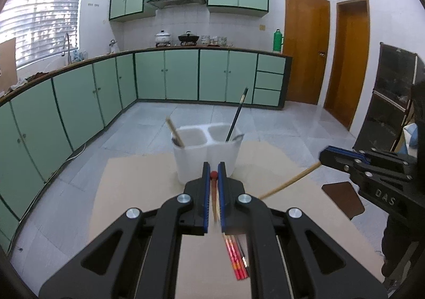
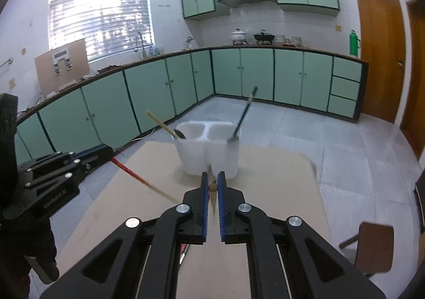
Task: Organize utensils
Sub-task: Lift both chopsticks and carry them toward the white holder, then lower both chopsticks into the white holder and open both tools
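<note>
A white two-compartment utensil holder (image 1: 207, 150) (image 2: 209, 150) stands on a cardboard-covered table (image 1: 138, 187). A wooden chopstick (image 1: 175, 131) leans in its left compartment and a black chopstick (image 1: 237, 118) in its right. My left gripper (image 1: 213, 171) is shut on a red-ended chopstick (image 1: 213, 175), held just before the holder; it also shows in the right wrist view (image 2: 132, 173). My right gripper (image 2: 212, 179) is shut on a wooden chopstick (image 2: 212, 187), which shows in the left wrist view (image 1: 289, 182). More red chopsticks (image 1: 236, 259) lie on the table under the left gripper.
A brown chair seat (image 2: 372, 246) (image 1: 342, 198) stands at the table's right. Green kitchen cabinets (image 1: 106, 92) line the walls beyond a tiled floor. Wooden doors (image 1: 305, 46) are at the right. A dark cabinet (image 1: 390, 102) is at the far right.
</note>
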